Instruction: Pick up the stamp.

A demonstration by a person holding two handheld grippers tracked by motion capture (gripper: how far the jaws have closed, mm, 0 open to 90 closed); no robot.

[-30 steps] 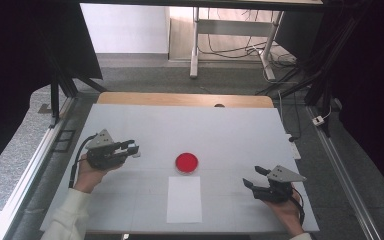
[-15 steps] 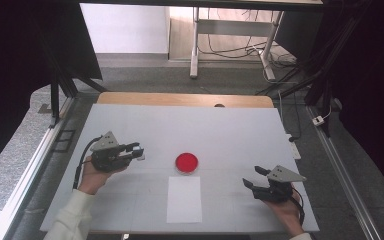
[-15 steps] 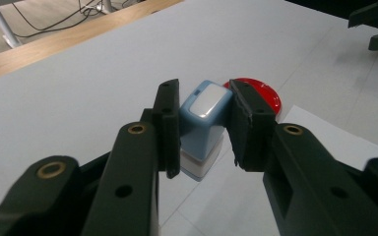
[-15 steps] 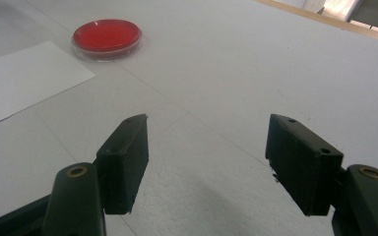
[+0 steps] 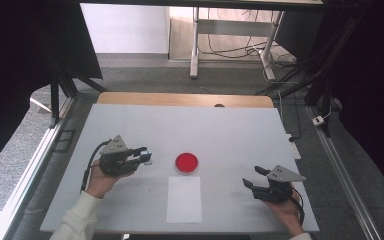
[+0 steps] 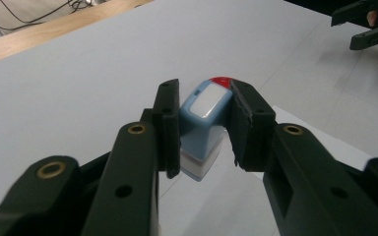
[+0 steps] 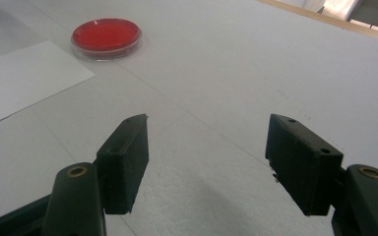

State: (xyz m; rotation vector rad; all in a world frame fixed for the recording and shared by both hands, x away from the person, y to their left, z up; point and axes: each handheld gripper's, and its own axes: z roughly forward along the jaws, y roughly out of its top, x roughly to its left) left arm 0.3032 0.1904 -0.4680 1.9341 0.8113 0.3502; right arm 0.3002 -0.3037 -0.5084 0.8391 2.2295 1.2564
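Between left tool [image 6: 204, 132] pads: blue stamp [image 6: 203, 129] clamped, long axis along jaws, pointing toward red dish [image 5: 186, 162]; right tool [image 7: 206, 164] wide.

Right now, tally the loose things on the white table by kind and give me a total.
Pale blue plastic stamp block, held in the left gripper: 1
Round red ink pad in a clear dish: 1
White rectangular paper sheet: 1
Total: 3

One camera overhead, one riding on each gripper

The high camera looked forward and down over the table [image 5: 130, 120]; both gripper cameras sat low and close along their jaws, sharing the red dish [image 7: 106, 37].
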